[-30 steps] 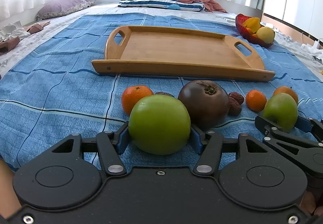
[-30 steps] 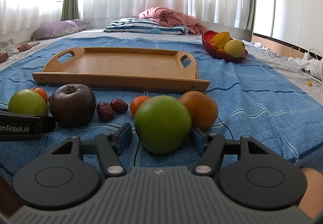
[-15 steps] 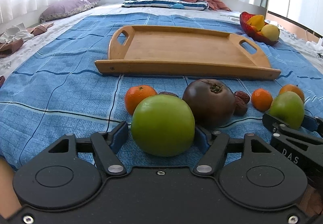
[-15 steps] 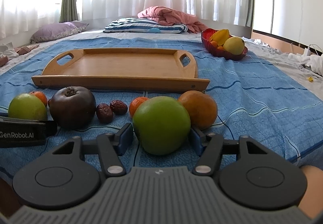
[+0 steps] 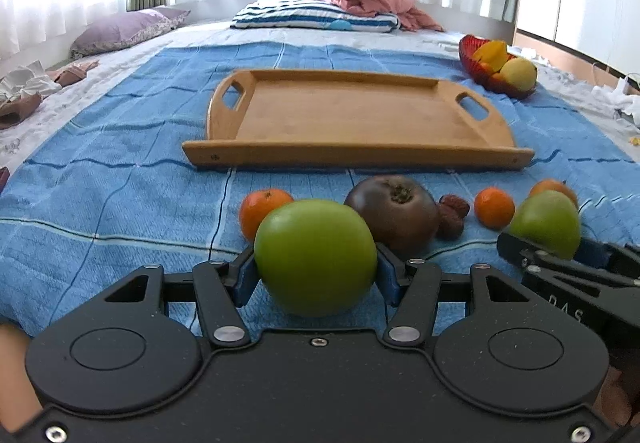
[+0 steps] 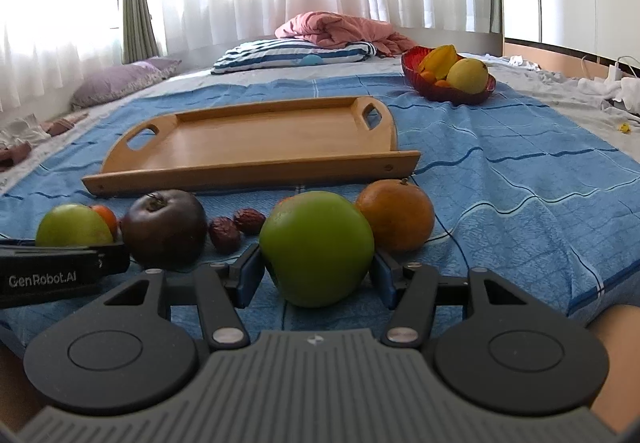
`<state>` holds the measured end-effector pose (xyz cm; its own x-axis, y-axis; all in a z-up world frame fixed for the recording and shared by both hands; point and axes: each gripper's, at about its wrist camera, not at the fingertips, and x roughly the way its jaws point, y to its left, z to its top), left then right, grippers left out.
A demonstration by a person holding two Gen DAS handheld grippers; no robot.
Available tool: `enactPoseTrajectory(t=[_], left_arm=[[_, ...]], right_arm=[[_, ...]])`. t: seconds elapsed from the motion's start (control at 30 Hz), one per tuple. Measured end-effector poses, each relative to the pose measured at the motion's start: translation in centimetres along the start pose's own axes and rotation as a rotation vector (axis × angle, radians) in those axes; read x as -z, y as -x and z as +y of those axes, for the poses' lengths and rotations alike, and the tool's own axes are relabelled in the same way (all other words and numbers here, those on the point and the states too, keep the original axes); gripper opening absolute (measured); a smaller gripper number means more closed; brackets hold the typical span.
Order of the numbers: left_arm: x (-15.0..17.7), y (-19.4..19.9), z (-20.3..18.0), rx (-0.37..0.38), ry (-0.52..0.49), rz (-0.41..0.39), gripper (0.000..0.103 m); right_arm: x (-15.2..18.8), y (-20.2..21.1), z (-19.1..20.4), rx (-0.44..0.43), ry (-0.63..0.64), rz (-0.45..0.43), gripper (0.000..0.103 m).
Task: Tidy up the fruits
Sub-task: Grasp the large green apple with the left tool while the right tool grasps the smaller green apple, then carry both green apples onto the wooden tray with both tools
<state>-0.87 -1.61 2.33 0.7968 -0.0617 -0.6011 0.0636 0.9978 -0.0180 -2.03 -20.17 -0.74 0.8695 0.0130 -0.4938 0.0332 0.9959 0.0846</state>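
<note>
My left gripper holds a green apple between its blue pads; the jaws are closing and both pads touch the apple's sides. My right gripper is also closing, with its pads against a second green apple. In the left wrist view that right gripper and its apple sit low at the right. Both apples rest on the blue blanket. Beyond the fruit row lies an empty wooden tray.
On the blanket between the apples are a dark round fruit, two dried dates, small tangerines and a larger orange. A red bowl with yellow fruit stands at the far right. Pillows lie at the back.
Both pairs of jaws have narrowed onto their green apples. The right wrist view has rolled, so the tray now looks tilted. The fruits on the blanket have not moved.
</note>
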Motion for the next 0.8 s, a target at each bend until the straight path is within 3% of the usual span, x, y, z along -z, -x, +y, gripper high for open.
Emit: enactPoseTrajectory(t=[0.53, 0.8], left_arm=[[-0.7, 1.2, 0.2, 0.007, -0.009, -0.039, 0.054], [-3.6, 1.4, 0.6, 0.041, -0.021, -0.076, 0.054]], right_arm=[[-1.0, 1.1, 0.4, -0.049, -0.011, -0.053, 0.060], [-3.2, 0.5, -0.4, -0.069, -0.029, -0.054, 0.060]])
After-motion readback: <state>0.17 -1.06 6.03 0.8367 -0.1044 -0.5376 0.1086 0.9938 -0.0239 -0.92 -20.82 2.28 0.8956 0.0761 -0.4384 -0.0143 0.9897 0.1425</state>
